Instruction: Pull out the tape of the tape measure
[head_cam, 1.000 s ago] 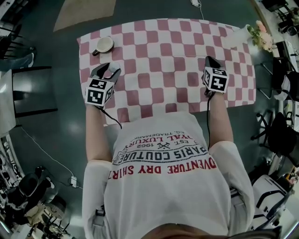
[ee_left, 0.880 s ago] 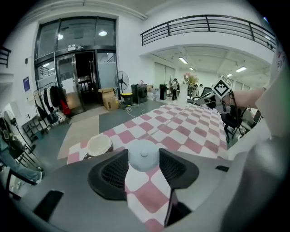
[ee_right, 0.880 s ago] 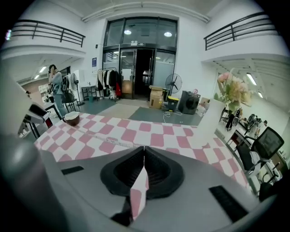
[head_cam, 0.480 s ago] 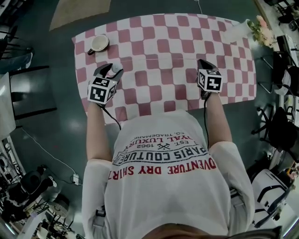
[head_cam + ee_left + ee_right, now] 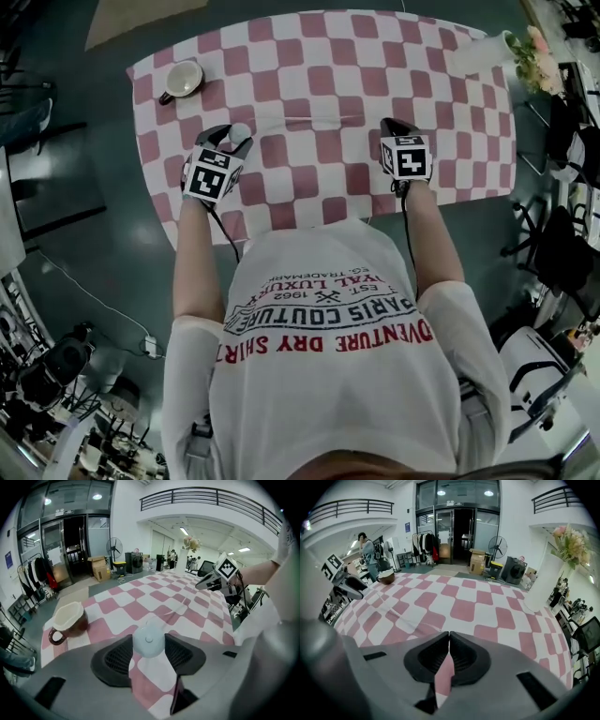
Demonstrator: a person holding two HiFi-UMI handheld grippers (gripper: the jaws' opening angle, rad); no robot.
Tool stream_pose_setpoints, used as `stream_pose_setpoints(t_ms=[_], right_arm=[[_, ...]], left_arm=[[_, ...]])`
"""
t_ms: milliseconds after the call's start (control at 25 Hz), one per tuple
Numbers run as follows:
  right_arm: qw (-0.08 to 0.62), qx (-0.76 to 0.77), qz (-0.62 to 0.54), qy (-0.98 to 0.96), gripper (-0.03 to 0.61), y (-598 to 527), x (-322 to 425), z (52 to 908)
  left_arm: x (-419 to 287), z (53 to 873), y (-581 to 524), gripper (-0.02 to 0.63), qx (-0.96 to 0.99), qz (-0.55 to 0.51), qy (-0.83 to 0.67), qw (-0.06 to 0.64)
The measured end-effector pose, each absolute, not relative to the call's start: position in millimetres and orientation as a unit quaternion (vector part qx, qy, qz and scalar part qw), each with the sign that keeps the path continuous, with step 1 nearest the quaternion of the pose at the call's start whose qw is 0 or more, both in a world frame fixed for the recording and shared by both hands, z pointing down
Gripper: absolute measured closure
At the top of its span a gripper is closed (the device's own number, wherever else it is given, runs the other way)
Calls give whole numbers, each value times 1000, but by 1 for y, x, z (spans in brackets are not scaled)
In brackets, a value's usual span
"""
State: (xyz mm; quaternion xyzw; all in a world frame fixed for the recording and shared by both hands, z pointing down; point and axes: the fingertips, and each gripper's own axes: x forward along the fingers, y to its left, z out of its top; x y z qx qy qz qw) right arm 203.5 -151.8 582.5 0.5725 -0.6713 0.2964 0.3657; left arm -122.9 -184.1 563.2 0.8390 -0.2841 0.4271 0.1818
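Holding the small round pale-blue plastic tape measure (image 5: 148, 641) clamped in my left gripper's (image 5: 149, 645) fingers, low over the pink-checked desk (image 5: 319, 84); right gripper's (image 5: 449, 637) fingers together, apparently empty. It looks light and smooth-sided; I'd pinch the tape's tip

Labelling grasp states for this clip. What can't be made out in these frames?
- Whether any tape is pulled out: too thin to tell from creases in the tablecloth, in all views.
- Right gripper: the jaws are shut, but whether they pinch a tape tip is too small to see. In the head view its marker cube covers them.
- Tape measure print: blurred in the left gripper view.
- Cup contents: unclear, too small.
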Motion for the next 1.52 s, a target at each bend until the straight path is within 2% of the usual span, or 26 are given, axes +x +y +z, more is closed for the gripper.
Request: stream_pose_setpoints(t_ms=[680, 1160, 1240, 1280, 1320, 1360, 1520], right_arm=[[405, 559, 325, -647, 545, -136, 213, 636], [406, 560, 332, -642, 544, -134, 213, 639], [399, 566, 339, -637, 528, -135, 216, 639], [394, 570, 343, -634, 492, -135, 217, 639], [387, 574, 347, -632, 451, -136, 218, 637], [381, 579, 348, -631, 438, -136, 218, 633], [359, 595, 336, -636, 426, -138, 214, 612]], left_arm=[[-126, 619, -173, 382, 814, 438, -307, 228], [-128, 630, -171, 380, 798, 435, -343, 236], [-128, 631, -171, 380, 798, 432, -346, 238], [-127, 631, -171, 377, 799, 427, -347, 241], [-126, 631, -171, 350, 800, 422, -347, 246], [-124, 631, -170, 294, 801, 419, -346, 250], [-126, 621, -171, 264, 803, 419, -353, 236]])
